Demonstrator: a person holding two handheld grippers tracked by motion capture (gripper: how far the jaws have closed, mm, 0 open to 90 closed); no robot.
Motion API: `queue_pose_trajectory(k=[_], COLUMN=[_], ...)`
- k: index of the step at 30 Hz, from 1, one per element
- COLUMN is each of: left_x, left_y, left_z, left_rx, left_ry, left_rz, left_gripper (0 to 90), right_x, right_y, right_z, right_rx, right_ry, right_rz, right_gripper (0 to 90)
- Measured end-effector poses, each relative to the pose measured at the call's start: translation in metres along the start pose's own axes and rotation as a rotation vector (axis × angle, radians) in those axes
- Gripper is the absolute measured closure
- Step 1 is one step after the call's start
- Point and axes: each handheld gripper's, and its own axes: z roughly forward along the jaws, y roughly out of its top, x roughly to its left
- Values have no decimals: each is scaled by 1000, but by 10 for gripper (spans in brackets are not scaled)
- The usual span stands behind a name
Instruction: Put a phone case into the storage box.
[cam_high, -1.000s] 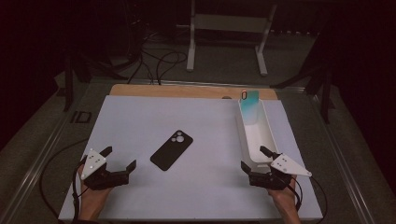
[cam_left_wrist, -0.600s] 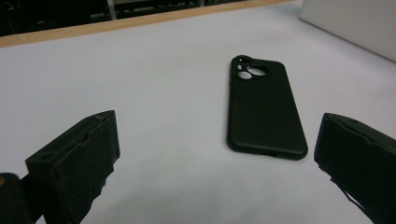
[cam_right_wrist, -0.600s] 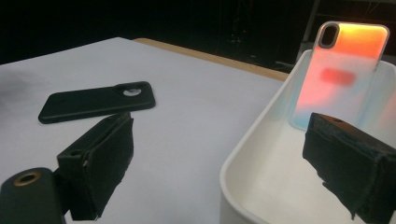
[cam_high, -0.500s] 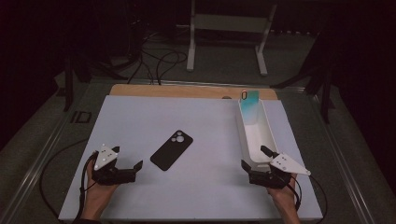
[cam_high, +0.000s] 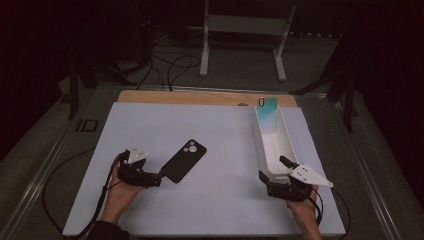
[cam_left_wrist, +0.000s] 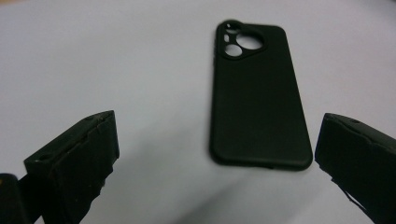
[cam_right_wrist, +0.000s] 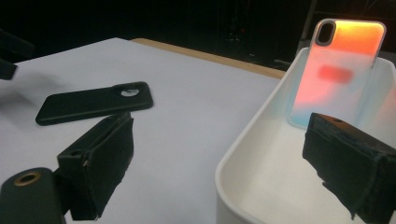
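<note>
The left claw (cam_high: 157, 178) gapes wide and empty — the black phone case (cam_left_wrist: 258, 95) lies flat on the white worktop (cam_high: 225, 145) just ahead of its jaws. The right claw (cam_high: 272, 170) is also wide open, holding nothing, at the near end of the white tray (cam_right_wrist: 243, 161); an iridescent case (cam_right_wrist: 338, 70) leans at the tray's far end.

I'm scanning for anything to read, and there's one mark: two pale characters, "ID" as far as I can make out, on the dark strip (cam_high: 86, 125) just left of the white table sheet (cam_high: 150, 130). No other lettering is legible from here.
</note>
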Motion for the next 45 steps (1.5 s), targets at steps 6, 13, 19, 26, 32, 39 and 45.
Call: queue_pose_trajectory(k=[6, 13, 19, 26, 32, 39, 45], left_x=[-5, -13, -20, -27, -30, -31, -33], left_y=[8, 15, 20, 25, 24, 23, 24], left_z=[23, 41, 56, 68, 78, 81, 82], left_rx=[89, 153, 200, 228, 264, 280, 302], left_ry=[-15, -31, -43, -53, -64, -46, -36], left_rz=[2, 30, 47, 50, 56, 64, 72], left_gripper=[4, 7, 8, 15, 20, 25, 27], right_x=[0, 0, -1, -1, -2, -2, -1], right_y=[0, 0, 0, -1, -1, -1, -1], right_z=[0, 0, 0, 0, 0, 0, 0], right_rx=[2, 3, 5, 6, 4, 4, 4], right_ry=[0, -1, -1, -1, -6, -8, -9], right_rz=[1, -1, -2, 0, 0, 1, 1], right_gripper=[90, 91, 91, 91, 91, 91, 91])
